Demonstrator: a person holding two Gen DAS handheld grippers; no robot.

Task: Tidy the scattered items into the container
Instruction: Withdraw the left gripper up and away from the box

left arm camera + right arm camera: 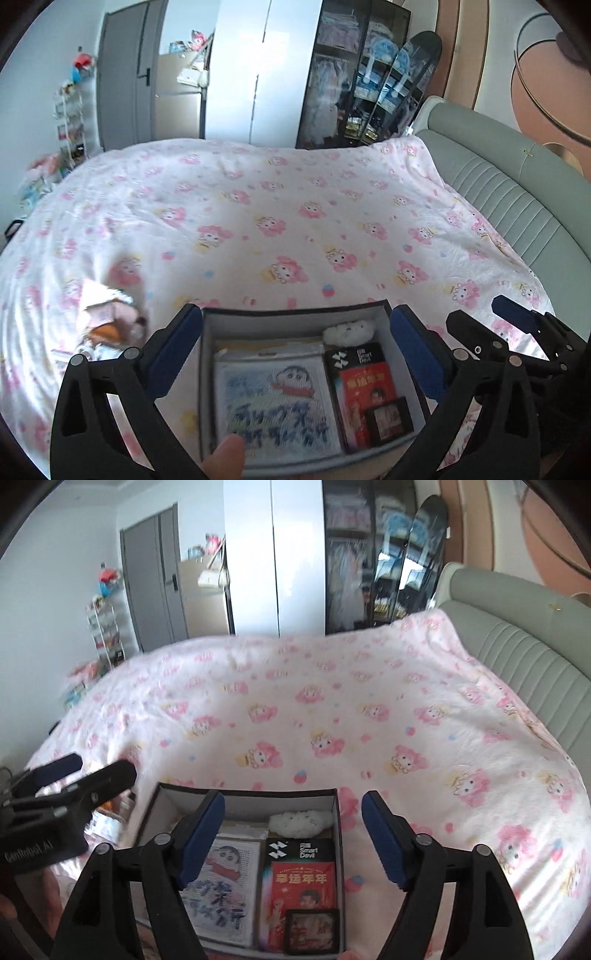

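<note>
The left gripper [295, 350] is held with jaws spread wide and nothing between the pads, above the open box [295, 314]; the right gripper [293, 834] is likewise spread wide and empty, over the same box [243, 795]. On the left gripper's body, seen from the right wrist, "GenRobot.AI" is printed. Inside the box a black pack [300, 850] marked "Smart Devil" is seen, with a red packet [299, 886] bearing Chinese characters below it and a small dark framed picture [313, 930] lying on that. Beside them a cartoon-printed cloth [277, 402] with blurred blue writing is laid flat, and a white fluffy toy [349, 330] is tucked against the far wall. A fingertip [225, 458] is seen at the box's near edge. Left of the box, a small heap of loose items [110, 325] is left on the pink patterned bedspread [295, 206]. Beyond the box the bed is open up to the grey headboard [517, 199] at the right
</note>
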